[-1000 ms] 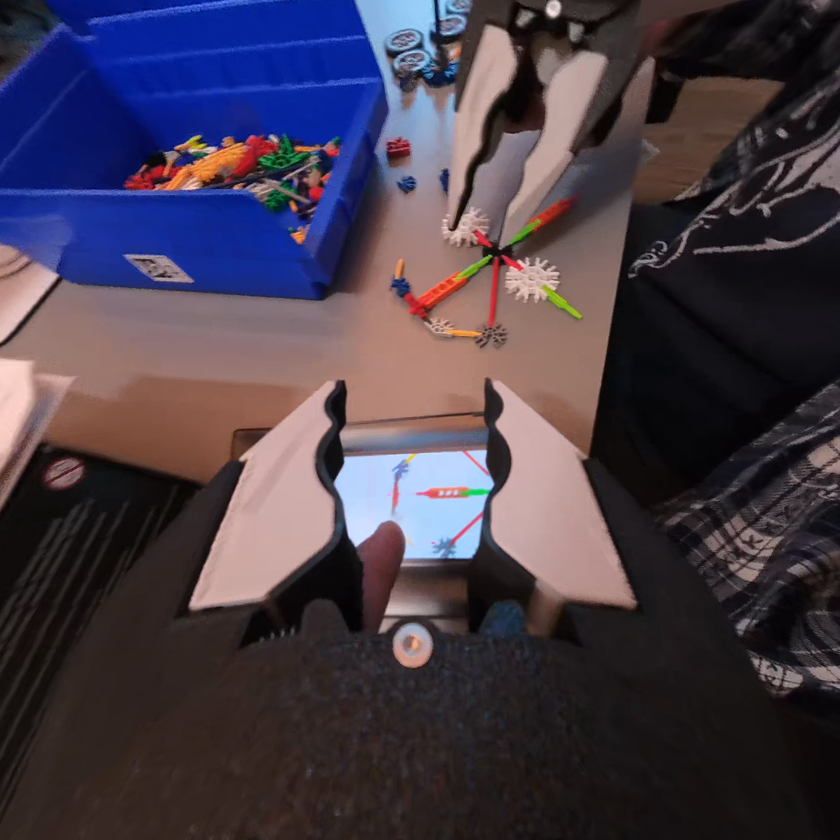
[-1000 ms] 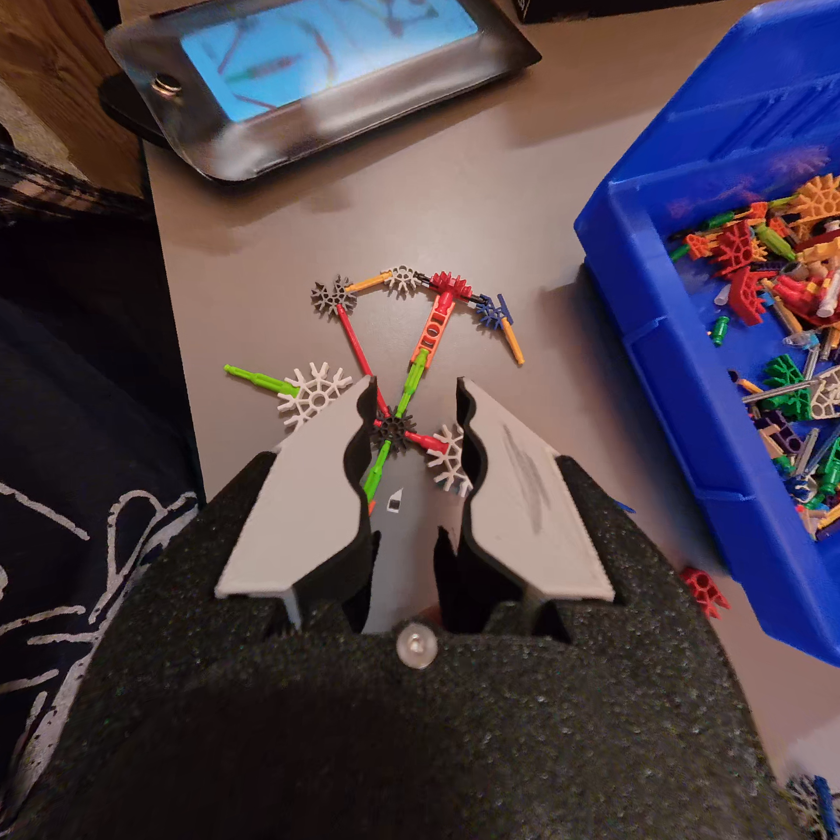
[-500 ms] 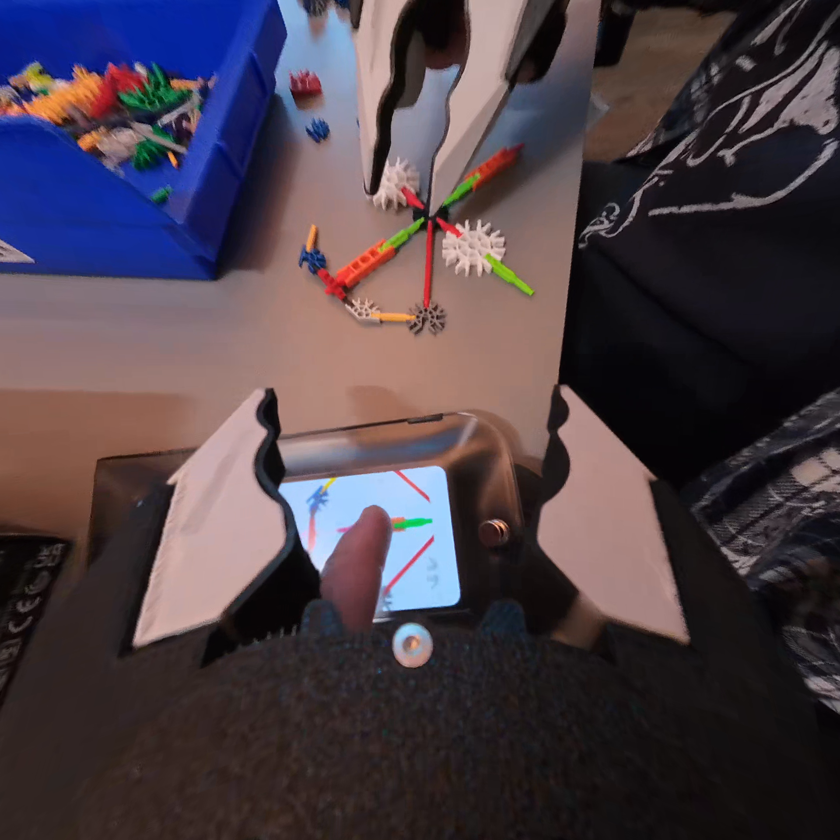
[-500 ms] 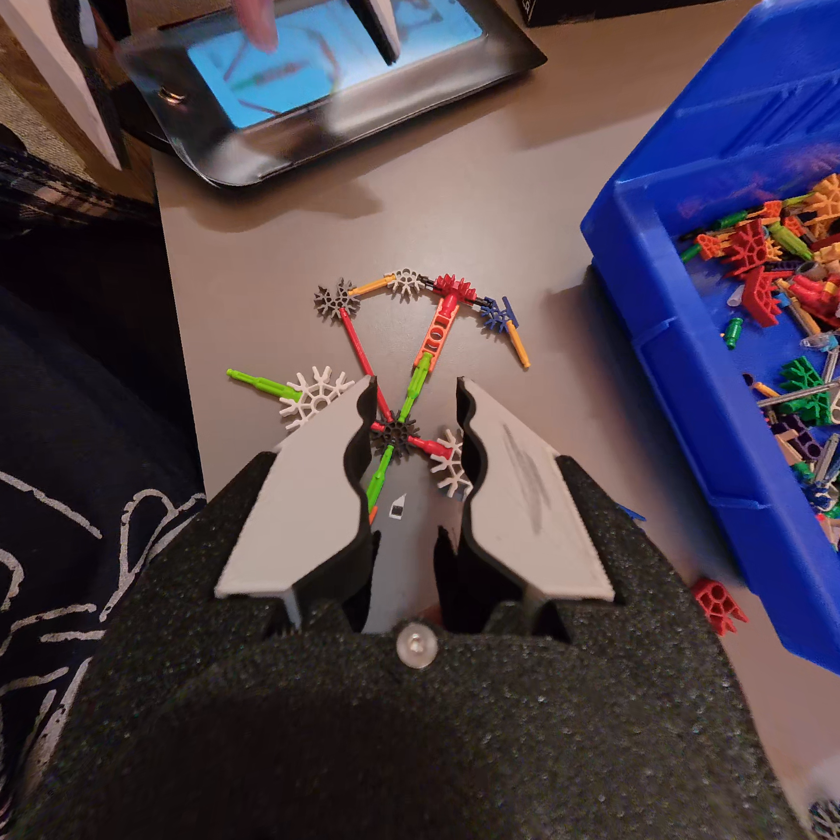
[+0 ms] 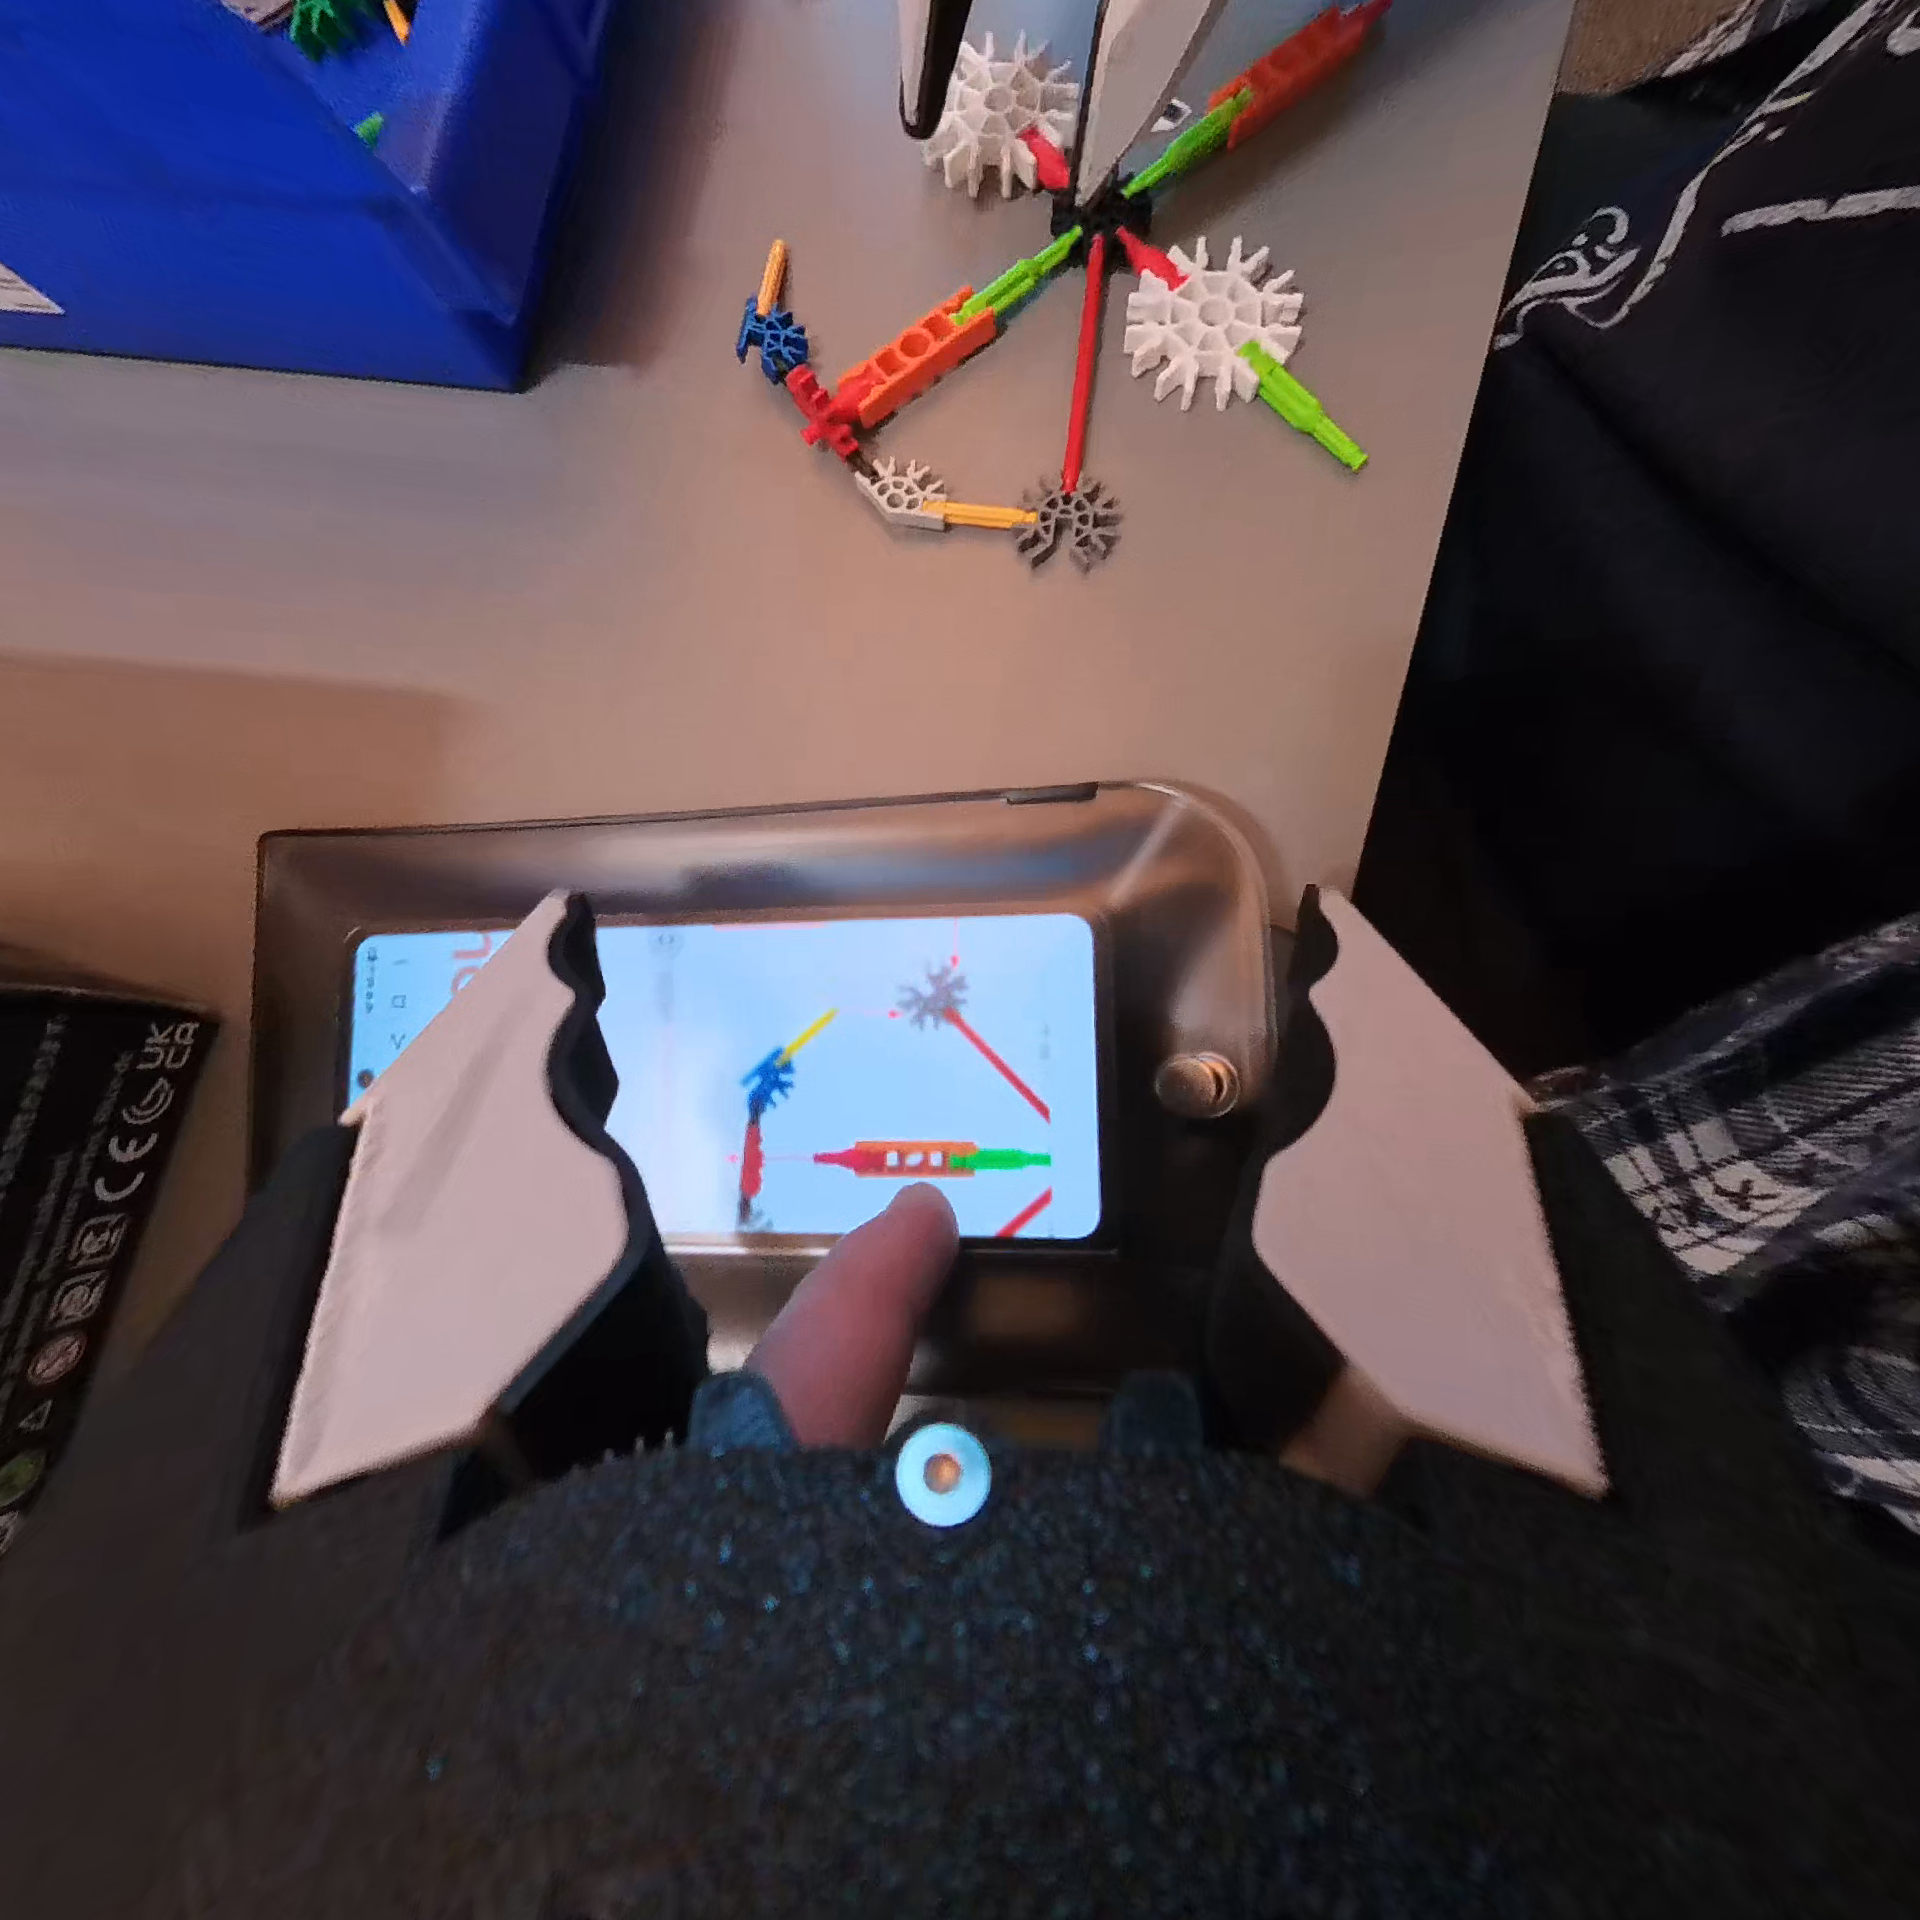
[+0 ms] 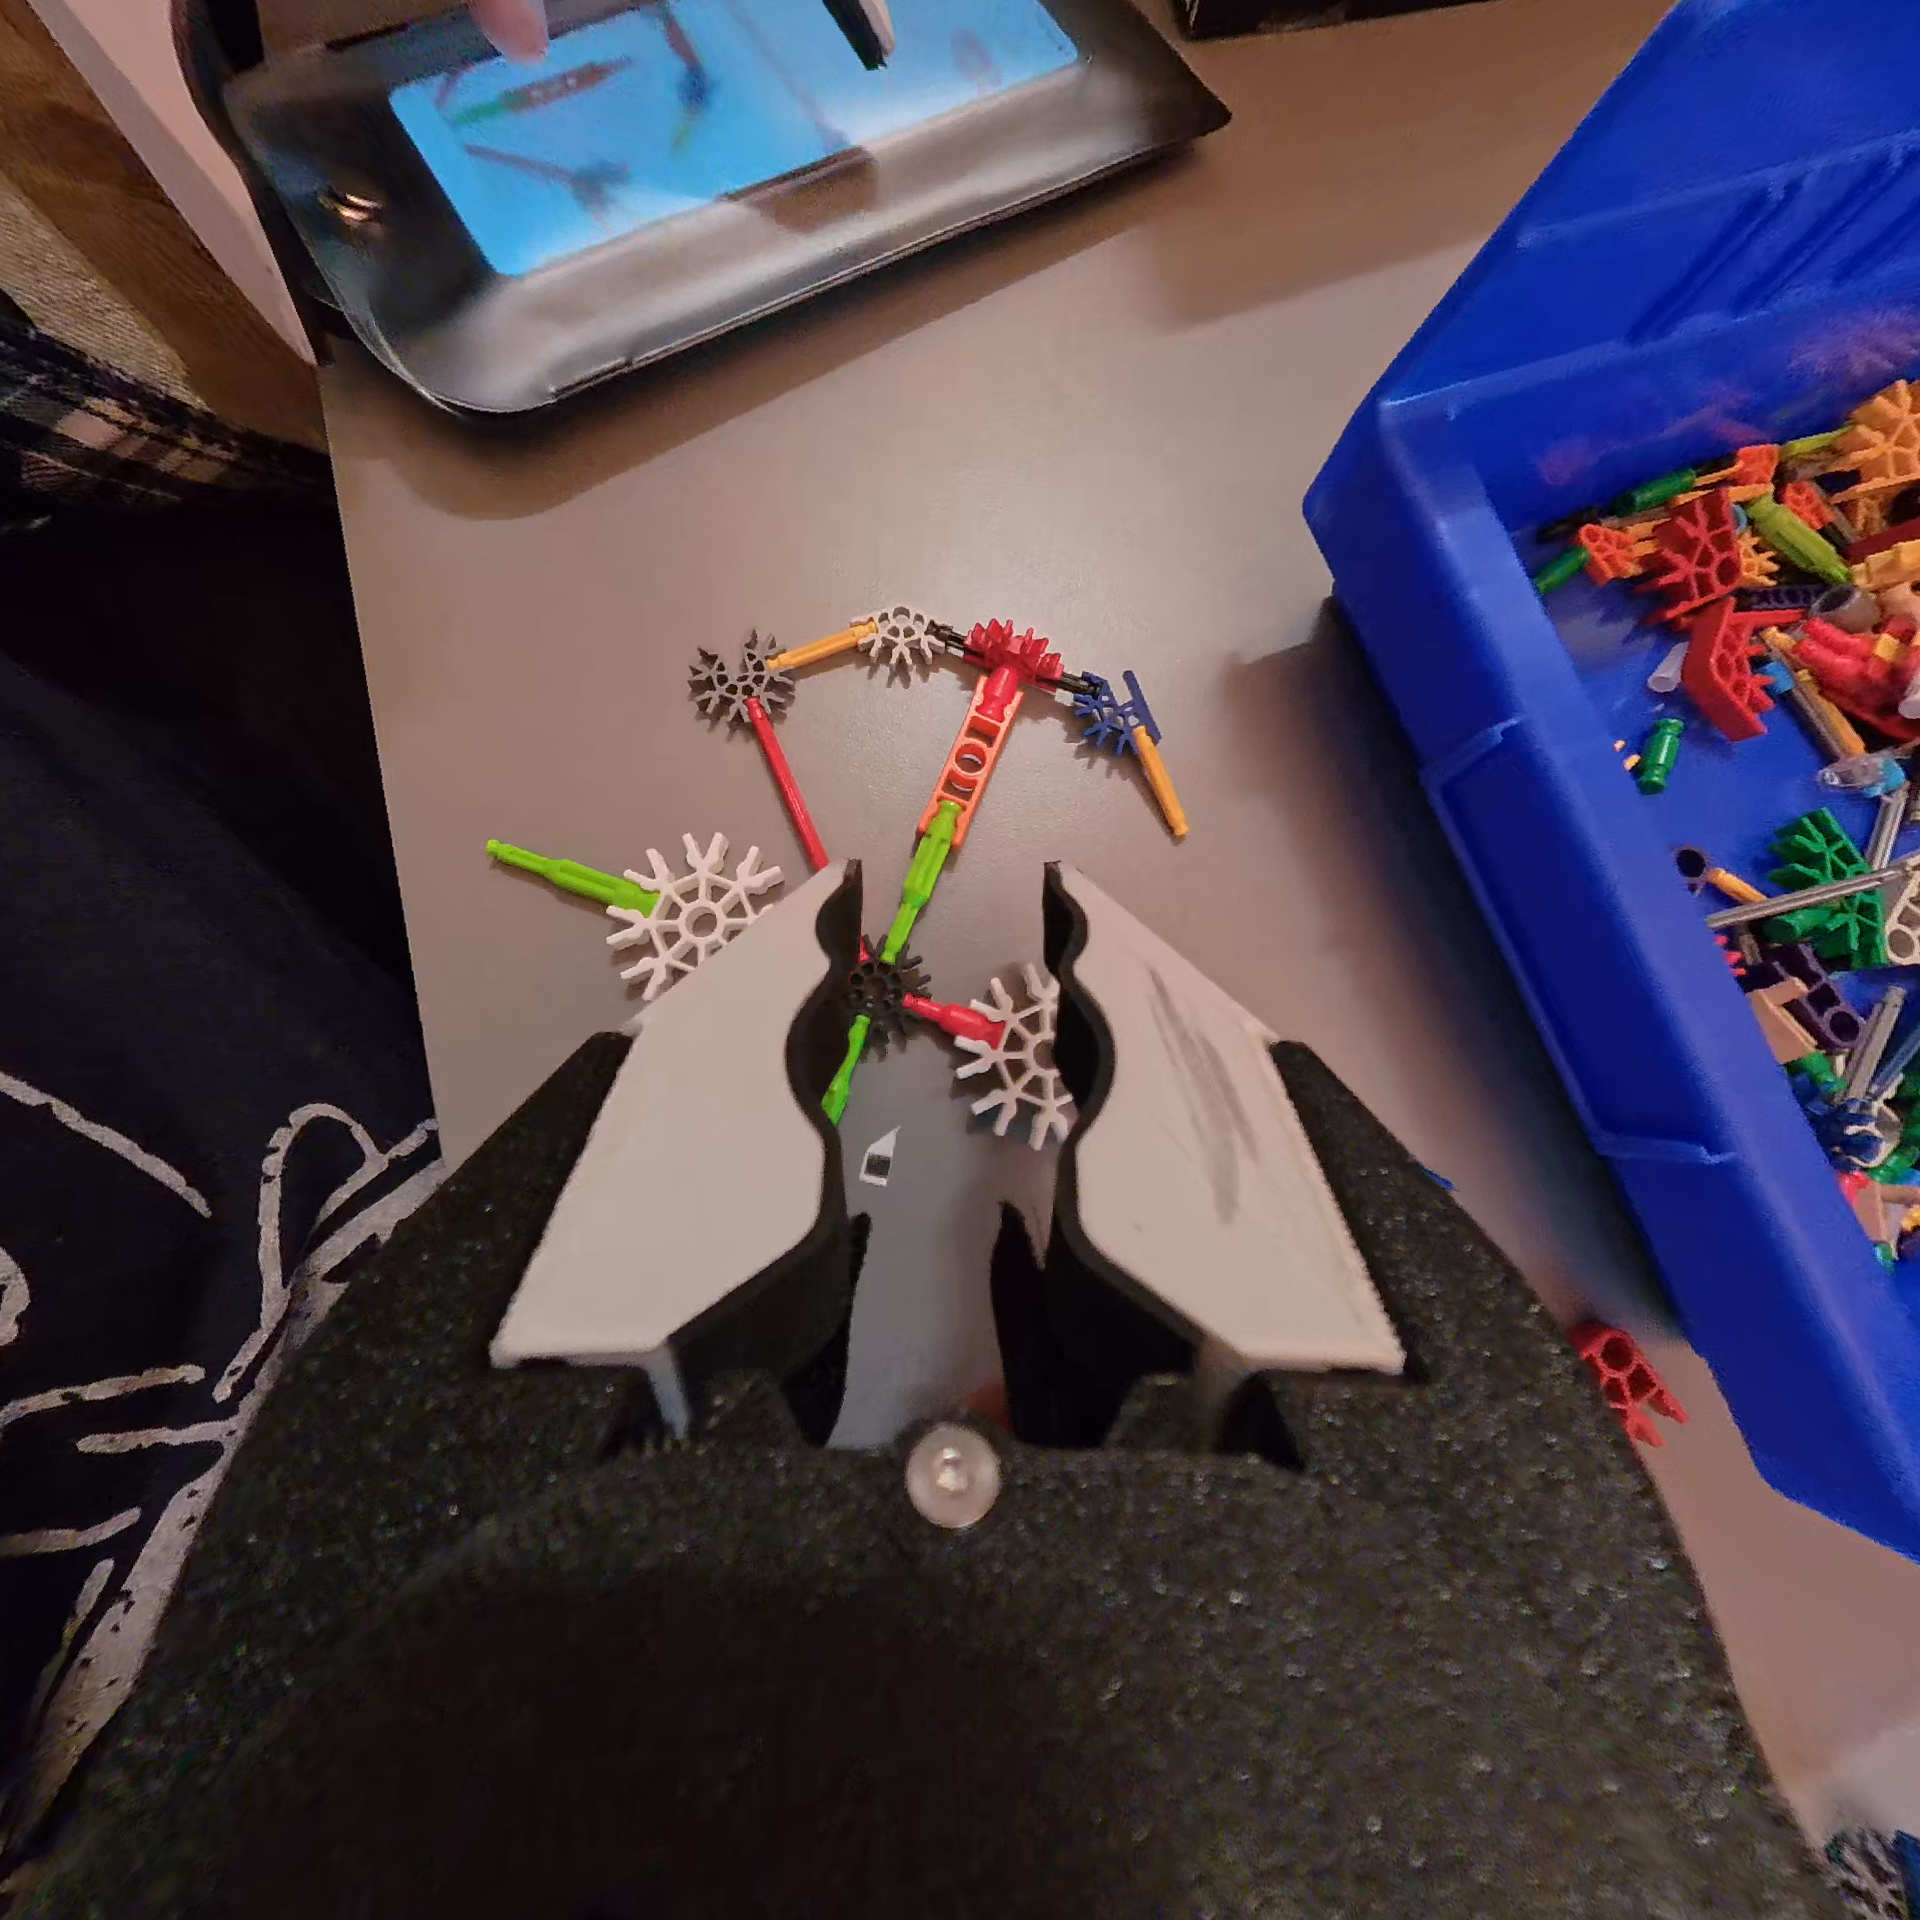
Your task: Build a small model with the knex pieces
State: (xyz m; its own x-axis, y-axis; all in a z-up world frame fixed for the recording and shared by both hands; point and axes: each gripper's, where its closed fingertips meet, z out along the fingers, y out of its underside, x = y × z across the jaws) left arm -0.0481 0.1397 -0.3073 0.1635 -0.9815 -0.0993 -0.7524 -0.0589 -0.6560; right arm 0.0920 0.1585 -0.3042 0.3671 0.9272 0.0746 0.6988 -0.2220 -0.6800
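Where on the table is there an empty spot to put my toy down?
The biggest bare strip of table lies between the phone in its holder and the rod-and-connector model. Another bare patch sits between the blue bin and the phone. It is crowded around the model, where the right gripper stands.

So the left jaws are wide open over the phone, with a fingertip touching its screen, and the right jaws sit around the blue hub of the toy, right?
Not quite: the hub is black, not blue, as the right wrist view shows. The rest stands: left gripper open over the phone, fingertip on its screen.
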